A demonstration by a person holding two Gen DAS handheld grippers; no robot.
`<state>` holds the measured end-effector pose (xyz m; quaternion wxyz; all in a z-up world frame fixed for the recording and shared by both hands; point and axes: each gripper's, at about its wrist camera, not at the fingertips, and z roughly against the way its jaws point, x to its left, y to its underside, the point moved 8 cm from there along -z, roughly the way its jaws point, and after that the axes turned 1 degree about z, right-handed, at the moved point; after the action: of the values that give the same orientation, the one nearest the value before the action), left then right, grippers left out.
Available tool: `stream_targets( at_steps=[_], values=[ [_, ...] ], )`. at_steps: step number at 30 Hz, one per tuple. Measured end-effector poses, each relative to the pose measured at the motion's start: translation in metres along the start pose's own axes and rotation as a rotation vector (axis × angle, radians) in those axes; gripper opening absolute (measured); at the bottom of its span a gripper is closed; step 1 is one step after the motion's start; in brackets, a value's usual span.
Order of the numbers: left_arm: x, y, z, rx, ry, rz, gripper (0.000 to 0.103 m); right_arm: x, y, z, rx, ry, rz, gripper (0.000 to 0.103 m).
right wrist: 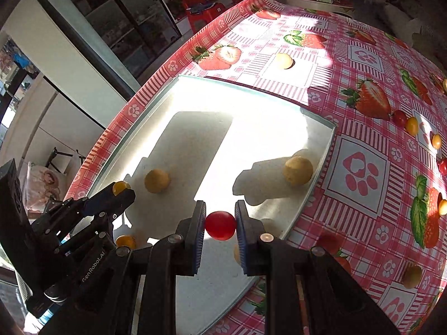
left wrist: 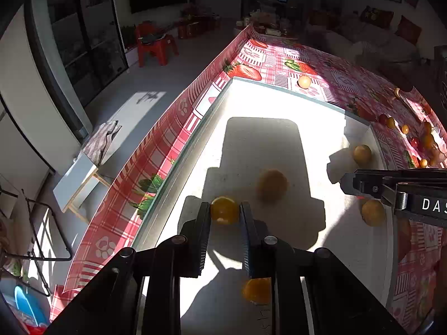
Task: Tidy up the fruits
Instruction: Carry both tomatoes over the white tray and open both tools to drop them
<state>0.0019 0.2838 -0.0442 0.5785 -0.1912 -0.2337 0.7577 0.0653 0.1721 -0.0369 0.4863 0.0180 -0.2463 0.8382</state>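
Red-checked oilcloth with printed strawberries covers the tabletop [right wrist: 360, 167], and a white tray [right wrist: 324, 178] sits on it in hard sunlight. Left tool [left wrist: 225, 210] is clenched on a yellow tomato [left wrist: 224, 210], held over the tray. Right tool [right wrist: 220, 224] is clenched on a red tomato [right wrist: 220, 225], also above the tray, near its right rim. Three tan round fruits (kind unclear) lie on the tray floor: one mid-tray [left wrist: 272, 185], one by the rim [right wrist: 297, 170], and one near the right tool [left wrist: 373, 212]. Another yellow tomato [left wrist: 257, 290] lies under the left tool. More small fruits [right wrist: 412, 125] are scattered on the cloth to the right, well apart from the tray.
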Motion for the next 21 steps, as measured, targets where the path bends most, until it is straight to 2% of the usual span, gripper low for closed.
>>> stream_targets(
  at_steps=[5, 10, 15, 17, 19, 20, 21],
  values=[
    [-0.004, 0.002, -0.004, 0.009, -0.013, -0.028, 0.022, -0.001, -0.003, -0.021, 0.033, 0.022, 0.012, 0.023],
    [-0.005, 0.001, -0.005, 0.014, -0.020, -0.032, 0.023, 0.003, -0.006, -0.023, 0.021, 0.056, 0.056, 0.023],
    [-0.005, 0.001, -0.005, 0.013, -0.021, -0.030, 0.024, 0.002, -0.006, -0.022, 0.028, 0.044, 0.046, 0.026],
    [-0.004, 0.001, -0.005, 0.015, -0.021, -0.029, 0.024, 0.001, -0.006, -0.020, 0.031, 0.039, 0.037, 0.034],
    [-0.004, 0.002, -0.004, 0.016, -0.020, -0.030, 0.024, 0.000, -0.005, -0.014, 0.015, 0.045, 0.038, 0.051],
    [-0.004, 0.003, -0.003, 0.016, -0.021, -0.031, 0.024, 0.001, -0.005, -0.009, 0.003, 0.049, 0.041, 0.054],
    [-0.004, 0.004, -0.002, 0.017, -0.022, -0.032, 0.024, 0.001, -0.005, -0.005, -0.009, 0.054, 0.045, 0.062]
  ],
)
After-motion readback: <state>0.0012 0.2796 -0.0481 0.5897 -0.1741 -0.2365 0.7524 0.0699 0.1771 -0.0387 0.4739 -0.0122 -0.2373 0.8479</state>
